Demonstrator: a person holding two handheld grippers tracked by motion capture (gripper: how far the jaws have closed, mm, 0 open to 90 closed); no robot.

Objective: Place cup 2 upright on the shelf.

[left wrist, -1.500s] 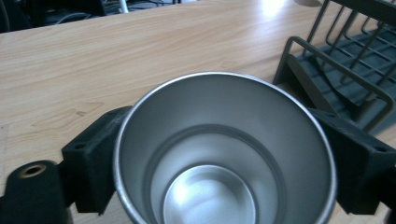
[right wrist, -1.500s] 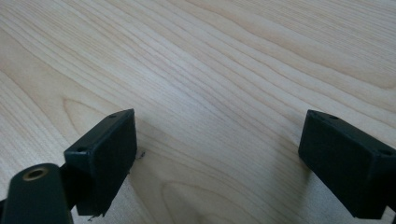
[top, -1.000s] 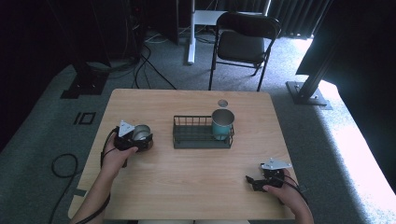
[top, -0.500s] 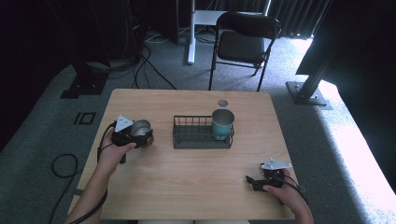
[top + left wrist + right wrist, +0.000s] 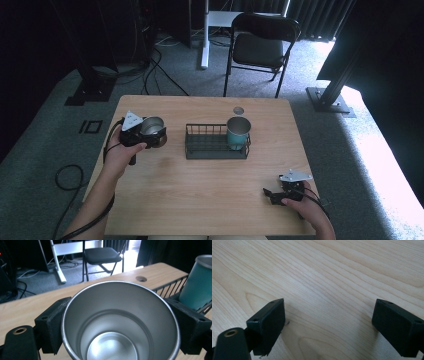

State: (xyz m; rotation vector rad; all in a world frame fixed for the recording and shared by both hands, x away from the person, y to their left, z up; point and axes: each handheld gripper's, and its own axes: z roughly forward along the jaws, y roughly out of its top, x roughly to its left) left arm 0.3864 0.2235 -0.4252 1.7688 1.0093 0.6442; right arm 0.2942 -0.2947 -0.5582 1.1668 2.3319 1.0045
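My left gripper (image 5: 150, 136) is shut on a silver metal cup (image 5: 151, 127), held above the table's left side, left of the black wire basket (image 5: 215, 150). In the left gripper view the empty steel cup (image 5: 120, 322) sits between both black jaws, its mouth toward the camera. A teal cup (image 5: 238, 132) stands upright in the basket's right end, and its side (image 5: 197, 285) shows at the right of that view. My right gripper (image 5: 270, 194) rests low near the table's front right, open, with bare wood between its jaws (image 5: 328, 315).
A small round hole (image 5: 238, 110) lies in the tabletop behind the basket. The wooden table (image 5: 200, 200) has free room across its front middle. A black folding chair (image 5: 262, 47) stands beyond the far edge, with cables on the floor at left.
The left gripper with the silver cup has shifted slightly, away from the person and a little to the right. The right gripper has stayed in place.
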